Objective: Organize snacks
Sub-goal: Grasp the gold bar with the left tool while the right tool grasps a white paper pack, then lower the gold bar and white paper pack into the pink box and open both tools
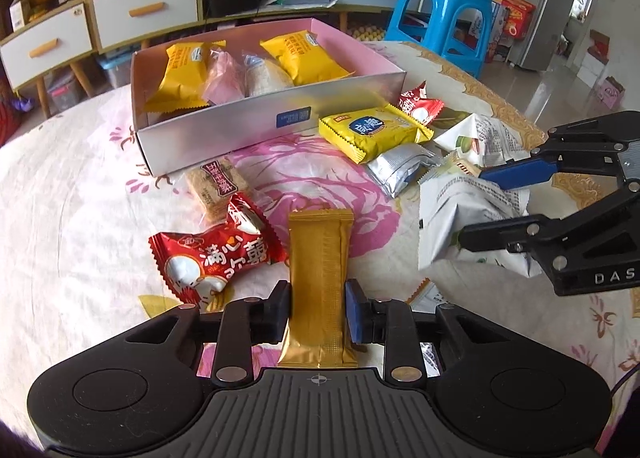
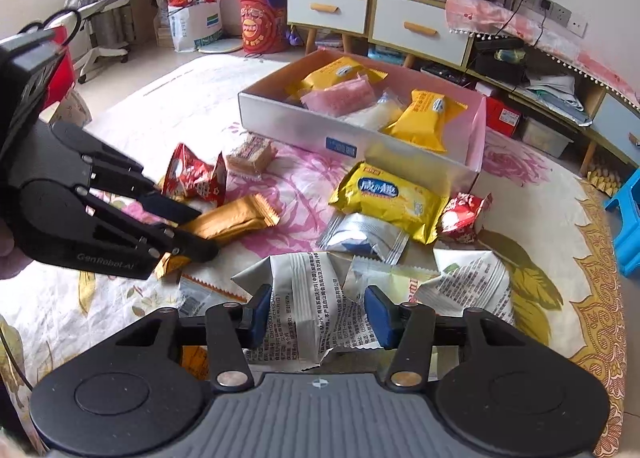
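Observation:
A gold foil snack bar (image 1: 320, 258) lies lengthwise between the pads of my left gripper (image 1: 318, 310), which is shut on it; the right wrist view shows the same bar (image 2: 236, 219) in the left gripper (image 2: 202, 232). My right gripper (image 2: 318, 314) is shut on a crumpled white printed packet (image 2: 304, 298), also seen as the white packet (image 1: 452, 217) in the right gripper (image 1: 472, 205). An open white box (image 1: 240, 129) with pink inner walls stands behind and holds yellow, pink and clear-wrapped snacks. The same box (image 2: 300, 125) sits at the centre of the right view.
Loose on the floral cloth lie a red candy bag (image 1: 208, 258), a cracker pack (image 1: 220, 185), a yellow biscuit pack (image 1: 372, 129), a silver sachet (image 1: 400, 169), a small red packet (image 1: 418, 103) and another white packet (image 2: 472, 282). A blue stool (image 1: 440, 17) stands beyond the table edge.

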`<state>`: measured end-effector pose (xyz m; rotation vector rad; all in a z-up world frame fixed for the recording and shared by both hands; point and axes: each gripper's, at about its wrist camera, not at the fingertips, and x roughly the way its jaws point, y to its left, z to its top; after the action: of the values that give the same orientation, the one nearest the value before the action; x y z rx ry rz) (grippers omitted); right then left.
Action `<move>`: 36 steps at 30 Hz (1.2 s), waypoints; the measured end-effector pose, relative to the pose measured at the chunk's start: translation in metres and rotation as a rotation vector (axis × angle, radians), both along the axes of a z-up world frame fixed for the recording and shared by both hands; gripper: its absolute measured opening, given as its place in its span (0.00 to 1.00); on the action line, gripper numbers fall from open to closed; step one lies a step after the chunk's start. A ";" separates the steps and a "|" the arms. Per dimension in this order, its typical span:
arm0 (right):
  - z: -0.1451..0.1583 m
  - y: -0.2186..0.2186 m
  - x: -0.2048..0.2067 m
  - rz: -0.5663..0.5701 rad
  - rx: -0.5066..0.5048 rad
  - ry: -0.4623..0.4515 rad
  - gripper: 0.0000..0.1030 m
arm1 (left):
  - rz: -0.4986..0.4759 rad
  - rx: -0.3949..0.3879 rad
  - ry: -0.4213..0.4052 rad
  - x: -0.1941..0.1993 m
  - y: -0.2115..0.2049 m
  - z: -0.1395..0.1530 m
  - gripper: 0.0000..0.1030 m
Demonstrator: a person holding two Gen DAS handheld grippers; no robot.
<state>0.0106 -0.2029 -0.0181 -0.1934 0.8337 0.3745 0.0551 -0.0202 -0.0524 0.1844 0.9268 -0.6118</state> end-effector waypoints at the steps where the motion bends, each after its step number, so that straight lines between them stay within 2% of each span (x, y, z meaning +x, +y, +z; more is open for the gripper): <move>1: 0.002 -0.001 0.000 -0.005 0.008 0.000 0.39 | 0.005 -0.005 0.009 0.000 0.001 0.002 0.25; 5: 0.007 -0.004 0.003 -0.038 0.025 0.028 0.39 | 0.027 -0.020 0.046 0.000 0.004 0.011 0.25; 16: 0.037 -0.019 0.019 -0.168 0.119 0.045 0.39 | 0.075 -0.090 0.070 0.004 0.013 0.043 0.25; 27: 0.065 -0.032 0.043 -0.273 0.211 0.012 0.39 | 0.157 -0.149 0.049 0.028 0.016 0.067 0.25; 36: 0.075 -0.027 0.065 -0.305 0.265 0.002 0.40 | 0.247 -0.191 0.056 0.057 0.017 0.070 0.25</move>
<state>0.0761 -0.2296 0.0574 0.1800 0.7930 0.1951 0.1122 -0.0035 0.0177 -0.1177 0.9229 -0.4739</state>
